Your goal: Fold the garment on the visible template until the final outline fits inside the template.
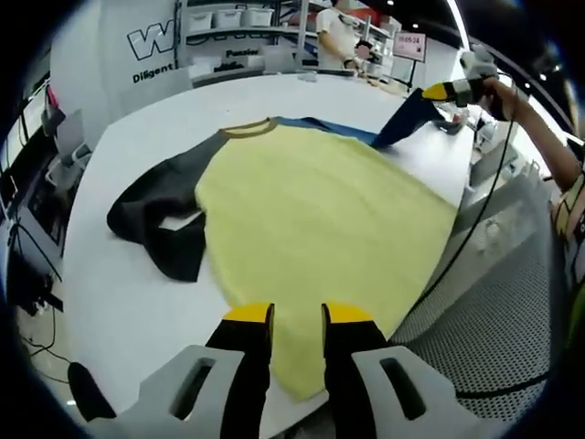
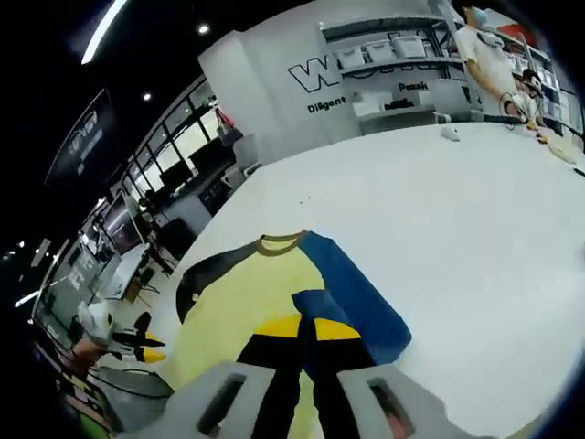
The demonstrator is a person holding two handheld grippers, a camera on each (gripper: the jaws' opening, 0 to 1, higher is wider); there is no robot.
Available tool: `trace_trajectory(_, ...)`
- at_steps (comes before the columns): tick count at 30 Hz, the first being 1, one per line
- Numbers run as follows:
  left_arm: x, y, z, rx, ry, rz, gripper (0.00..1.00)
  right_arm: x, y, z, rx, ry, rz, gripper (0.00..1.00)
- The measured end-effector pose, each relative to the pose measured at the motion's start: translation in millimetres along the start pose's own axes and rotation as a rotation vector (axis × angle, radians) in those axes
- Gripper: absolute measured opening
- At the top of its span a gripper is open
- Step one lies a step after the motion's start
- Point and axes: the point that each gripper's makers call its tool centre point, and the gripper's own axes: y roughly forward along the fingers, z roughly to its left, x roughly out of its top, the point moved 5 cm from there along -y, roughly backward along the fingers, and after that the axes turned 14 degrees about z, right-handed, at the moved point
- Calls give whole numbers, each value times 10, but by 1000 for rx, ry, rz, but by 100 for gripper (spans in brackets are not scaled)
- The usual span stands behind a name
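Yellow shirt (image 1: 311,229) lies mostly flat on the worktop (image 1: 119,302); my right tool (image 2: 307,327) grips its blue sleeve (image 2: 352,297) mid-fold, left tool (image 1: 298,315) released.

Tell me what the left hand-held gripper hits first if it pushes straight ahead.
Most likely the yellow shirt body: the left hand-held gripper stands open, its tips over the shirt's near hem, and yellow fabric lies straight ahead. Its height above the cloth is unclear.
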Motion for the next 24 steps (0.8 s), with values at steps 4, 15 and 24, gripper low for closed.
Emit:
trace_trajectory(4, 4, 26, -16, -6, 8, 8, 16, 280, -81, -2, 36, 16, -74, 0)
trace_trajectory(15, 19, 49, -42, -16, 17, 10, 16, 756, -43, 317, 187, 66, -170, 0)
trace_trajectory(24, 39, 44, -6, -29, 10, 7, 16, 1052, 93, 644, 244, 23, -185, 0)
